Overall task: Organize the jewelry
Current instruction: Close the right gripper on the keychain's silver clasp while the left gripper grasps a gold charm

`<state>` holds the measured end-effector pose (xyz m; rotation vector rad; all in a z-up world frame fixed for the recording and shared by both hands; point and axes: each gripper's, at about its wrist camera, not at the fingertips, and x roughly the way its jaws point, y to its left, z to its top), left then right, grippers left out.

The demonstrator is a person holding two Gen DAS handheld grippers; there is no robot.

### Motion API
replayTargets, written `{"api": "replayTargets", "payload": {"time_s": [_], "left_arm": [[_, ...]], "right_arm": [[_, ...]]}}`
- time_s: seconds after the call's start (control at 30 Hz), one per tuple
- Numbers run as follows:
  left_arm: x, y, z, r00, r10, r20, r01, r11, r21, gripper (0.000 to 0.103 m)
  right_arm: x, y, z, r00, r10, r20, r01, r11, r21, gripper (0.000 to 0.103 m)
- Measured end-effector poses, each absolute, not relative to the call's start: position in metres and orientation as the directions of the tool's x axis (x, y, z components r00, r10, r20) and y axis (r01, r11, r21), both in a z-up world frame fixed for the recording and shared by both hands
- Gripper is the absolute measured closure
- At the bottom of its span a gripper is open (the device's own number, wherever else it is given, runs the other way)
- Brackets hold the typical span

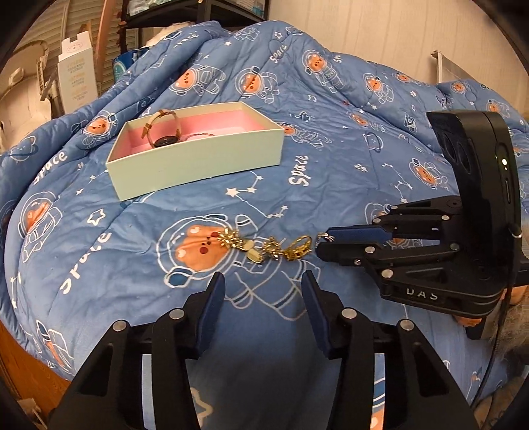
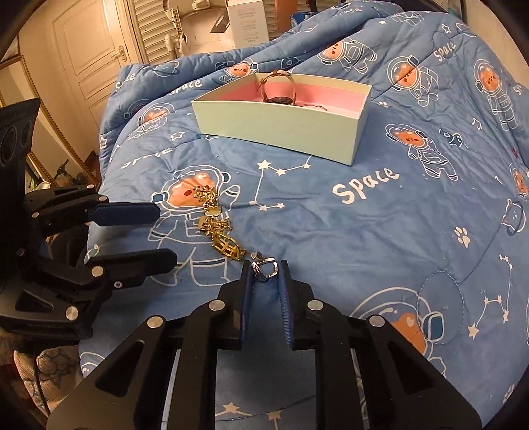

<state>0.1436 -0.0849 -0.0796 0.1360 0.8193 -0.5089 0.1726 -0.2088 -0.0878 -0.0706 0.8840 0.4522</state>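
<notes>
A pale green box [image 1: 198,162] [image 2: 274,129] with a pink lining sits on the quilt and holds a brown-strapped watch [image 1: 163,134] [image 2: 278,91] and a thin bracelet [image 2: 314,106]. A string of gold charms [image 1: 261,246] [image 2: 215,225] lies on the quilt in front of the box. My left gripper [image 1: 261,281] [image 2: 163,235] is open, its tips just short of the charms with nothing between them. At the string's end is a silver ring [image 2: 264,268] [image 1: 323,236], and my right gripper [image 2: 265,267] [image 1: 321,243] is shut on it.
A blue quilt [image 1: 330,139] [image 2: 396,215] printed with astronaut bears covers the whole surface and rises in folds behind the box. White cartons [image 1: 77,77] [image 2: 246,23] stand at the back. A panelled door [image 2: 89,56] is at the far left, and a wooden edge [image 1: 23,370] shows lower left.
</notes>
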Motion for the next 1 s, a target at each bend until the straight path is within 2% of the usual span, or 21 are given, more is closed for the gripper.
{"api": "replayTargets", "payload": {"time_s": [0.17, 0.47, 0.7, 0.87, 1.0], "left_arm": [[0.142, -0.104, -0.086, 0.525, -0.403, -0.75, 0.53, 0.844, -0.083, 0.065], [0.164, -0.112, -0.096, 0.51, -0.405, -0.759, 0.504, 0.855, -0.117, 0.065], [0.172, -0.119, -0.097, 0.525, -0.389, -0.757, 0.499, 0.861, -0.097, 0.066], [0.173, -0.122, -0.096, 0.537, -0.378, -0.754, 0.498, 0.863, -0.079, 0.079], [0.172, -0.12, -0.095, 0.541, -0.38, -0.751, 0.494, 0.865, -0.082, 0.079]], "right_arm": [[0.169, -0.219, -0.086, 0.552, 0.343, -0.76, -0.384, 0.914, 0.134, 0.087], [0.164, -0.235, -0.086, 0.561, 0.328, -0.76, -0.347, 0.927, 0.144, 0.086], [0.167, -0.24, -0.087, 0.557, 0.331, -0.762, -0.326, 0.931, 0.165, 0.086], [0.167, -0.24, -0.088, 0.557, 0.331, -0.762, -0.319, 0.932, 0.172, 0.086], [0.167, -0.24, -0.088, 0.557, 0.33, -0.762, -0.315, 0.933, 0.173, 0.086]]}}
